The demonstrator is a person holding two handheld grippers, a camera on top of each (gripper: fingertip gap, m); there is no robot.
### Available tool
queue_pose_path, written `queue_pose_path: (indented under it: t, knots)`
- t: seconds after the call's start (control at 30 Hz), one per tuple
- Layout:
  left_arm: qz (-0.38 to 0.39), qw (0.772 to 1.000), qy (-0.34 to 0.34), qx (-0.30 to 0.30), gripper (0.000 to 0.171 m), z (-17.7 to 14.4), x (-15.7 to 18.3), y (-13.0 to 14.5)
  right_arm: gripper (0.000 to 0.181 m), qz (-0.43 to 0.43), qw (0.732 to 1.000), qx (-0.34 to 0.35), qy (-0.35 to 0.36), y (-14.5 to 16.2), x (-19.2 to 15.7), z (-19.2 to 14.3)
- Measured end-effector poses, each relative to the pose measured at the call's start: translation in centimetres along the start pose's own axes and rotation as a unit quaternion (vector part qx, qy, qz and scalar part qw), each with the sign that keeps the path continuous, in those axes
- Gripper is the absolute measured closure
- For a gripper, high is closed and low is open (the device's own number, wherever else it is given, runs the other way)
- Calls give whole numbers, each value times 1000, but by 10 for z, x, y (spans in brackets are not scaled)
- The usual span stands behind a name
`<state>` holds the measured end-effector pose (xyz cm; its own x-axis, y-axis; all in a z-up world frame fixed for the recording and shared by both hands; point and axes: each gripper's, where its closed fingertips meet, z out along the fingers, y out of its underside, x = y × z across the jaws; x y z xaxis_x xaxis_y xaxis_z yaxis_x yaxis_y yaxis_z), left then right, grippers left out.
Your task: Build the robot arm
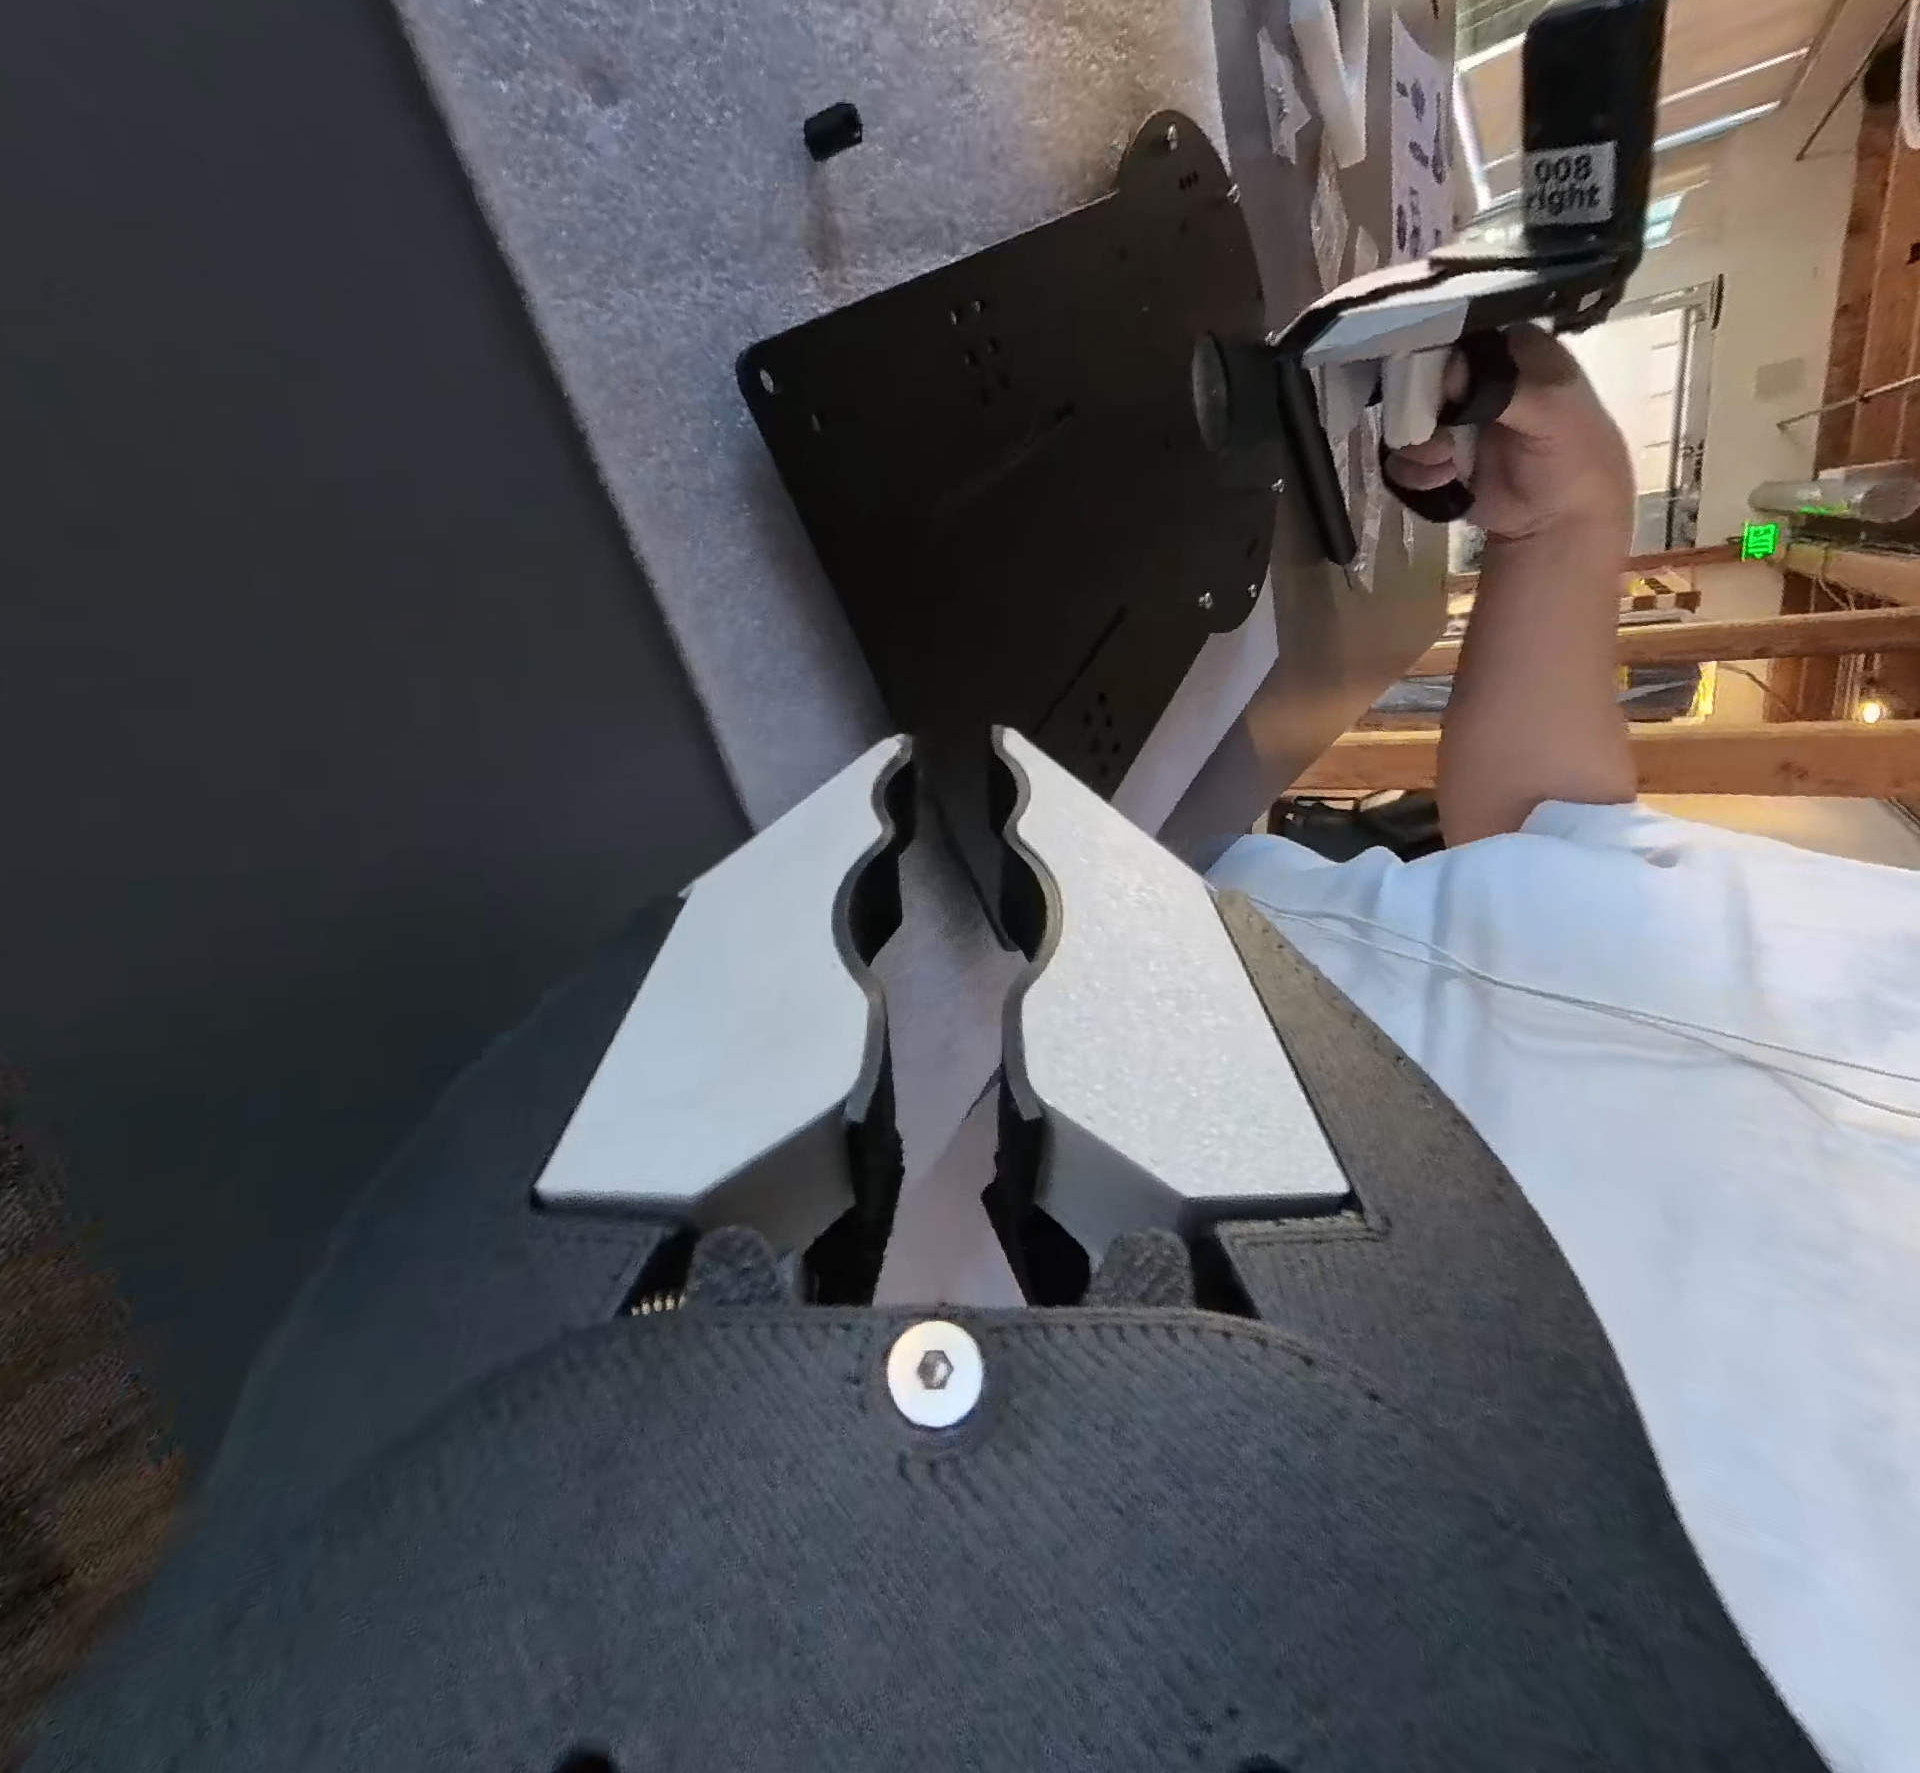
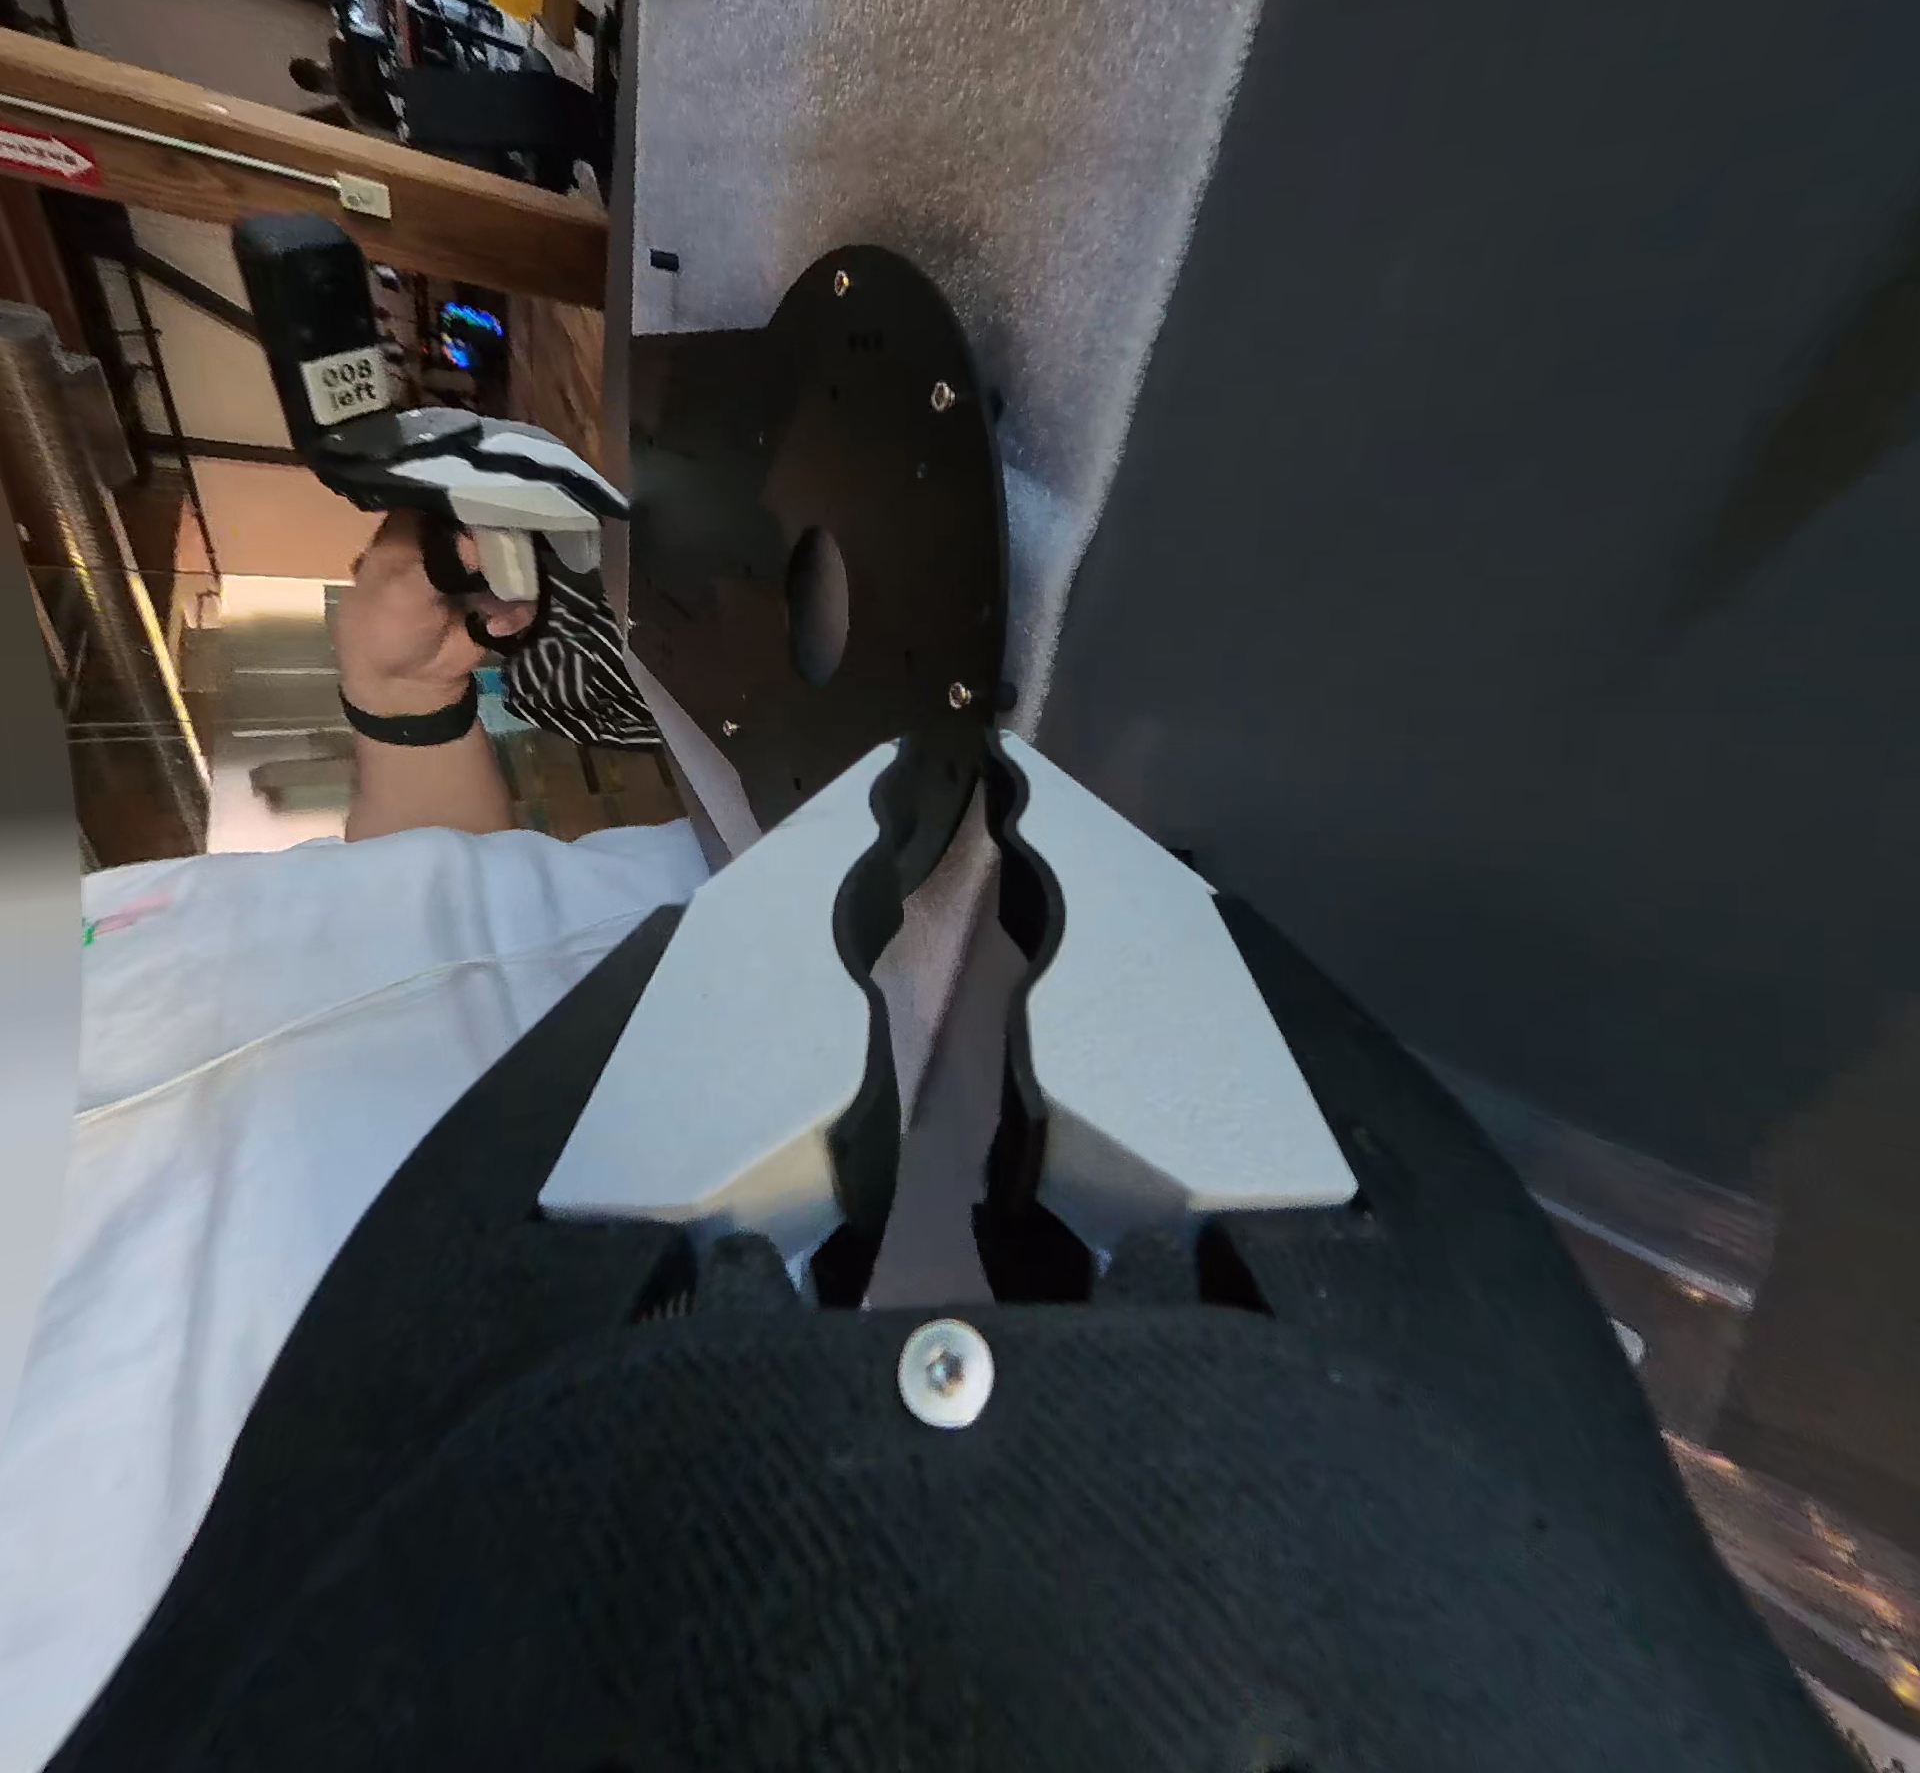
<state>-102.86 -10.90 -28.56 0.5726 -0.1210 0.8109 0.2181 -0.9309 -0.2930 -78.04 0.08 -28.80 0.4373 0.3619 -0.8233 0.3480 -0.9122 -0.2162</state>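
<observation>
A flat black plate (image 1: 1018, 476) with small holes, screws and a round opening is held over a grey foam sheet (image 1: 727, 113). My left gripper (image 1: 956, 757) is shut on the plate's near corner. My right gripper (image 1: 1288, 352), held in a hand, grips the plate's opposite rounded edge. In the right wrist view my right gripper (image 2: 951, 747) is shut on the rounded end of the plate (image 2: 883, 497), close to a screw. The left gripper (image 2: 613, 508) meets the plate's far edge. I cannot tell if the plate touches the foam (image 2: 935, 61).
A small black part (image 1: 831, 128) lies on the foam. The foam lies on a dark table top (image 1: 260, 476). Clear bags of small parts and a printed sheet (image 1: 1423, 134) lie past the foam. The person's white shirt (image 1: 1558, 1048) is close by. The gap from one gripper's tips to the other's is roughly 30 cm.
</observation>
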Motion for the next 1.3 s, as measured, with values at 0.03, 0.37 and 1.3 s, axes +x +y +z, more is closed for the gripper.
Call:
queue_pose_path:
  t: [0.03, 0.37, 1.3]
  knots:
    - [-1, 1000, -1, -4, 161, 1, 0, 1, 170, -3, 1000, -5, 8, 0, 1, 0]
    - [-23, 999, -5, -27, 161, 5, -4, 1, 167, 8, 999, -50, 16, 5, 0, 10]
    - [35, 999, -9, -28, 169, 9, -7, 0, 176, 3, 1000, -5, 0, 4, -4, 2]
